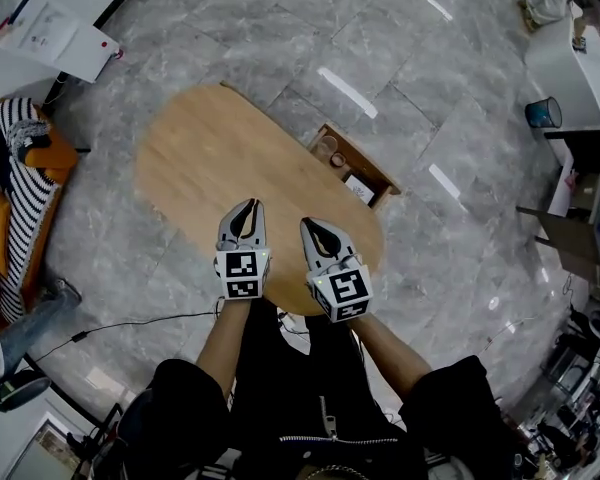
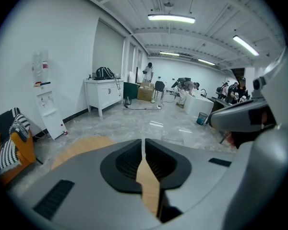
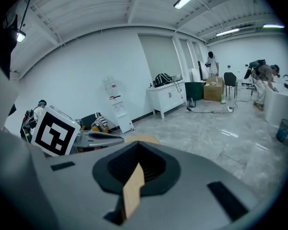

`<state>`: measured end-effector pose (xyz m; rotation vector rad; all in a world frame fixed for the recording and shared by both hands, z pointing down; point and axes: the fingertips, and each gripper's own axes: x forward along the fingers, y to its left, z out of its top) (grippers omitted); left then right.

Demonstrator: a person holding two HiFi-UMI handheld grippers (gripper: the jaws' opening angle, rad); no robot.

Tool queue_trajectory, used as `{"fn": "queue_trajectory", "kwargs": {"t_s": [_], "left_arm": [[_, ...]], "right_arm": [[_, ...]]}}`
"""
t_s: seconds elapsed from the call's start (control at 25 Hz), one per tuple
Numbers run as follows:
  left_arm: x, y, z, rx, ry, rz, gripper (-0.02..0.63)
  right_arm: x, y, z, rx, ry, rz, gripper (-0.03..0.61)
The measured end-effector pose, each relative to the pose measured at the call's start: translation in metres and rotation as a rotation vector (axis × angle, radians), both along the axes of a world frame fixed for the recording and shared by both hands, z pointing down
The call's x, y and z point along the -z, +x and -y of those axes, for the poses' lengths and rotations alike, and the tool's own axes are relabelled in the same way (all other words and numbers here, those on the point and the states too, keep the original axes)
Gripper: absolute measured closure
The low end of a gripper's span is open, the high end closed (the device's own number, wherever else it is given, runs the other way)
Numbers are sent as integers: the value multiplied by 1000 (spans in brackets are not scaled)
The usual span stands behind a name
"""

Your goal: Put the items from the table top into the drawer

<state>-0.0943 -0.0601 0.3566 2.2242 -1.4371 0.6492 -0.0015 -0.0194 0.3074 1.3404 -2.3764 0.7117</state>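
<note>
Hovering side by side over the near edge of the pale oval wooden table (image 1: 215, 158), the left gripper (image 1: 251, 206) and right gripper (image 1: 308, 224) both have their jaws pressed together with nothing between them. Each gripper view shows only a sliver of table wood below the closed jaws. They look parked, probably because no loose item shows on the table top.

The task's things, a few small items (image 1: 330, 152) including a round cup-like one and a white card, lie inside the open brown wooden drawer (image 1: 381, 175). It juts from the table's far right side, well apart from both grippers. The task looks about done, with the drawer not yet shut.

Nothing blocks the reach across the table. An orange seat with striped black-and-white fabric (image 1: 20, 193) stands off to the left, and a blue bin (image 1: 543, 113) sits far right.
</note>
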Motion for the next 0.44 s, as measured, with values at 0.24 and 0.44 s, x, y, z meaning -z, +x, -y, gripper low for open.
{"fn": "queue_trajectory", "kwargs": {"t_s": [0.24,0.44], "left_arm": [[-6,0,0,-1,-10,1,580],[-12,-1,10,-6,-10,16,580]], "right_arm": [[-8,3,-4,-1,-19,-4,571],[-13,4,3,8,-14,-8,571]]}}
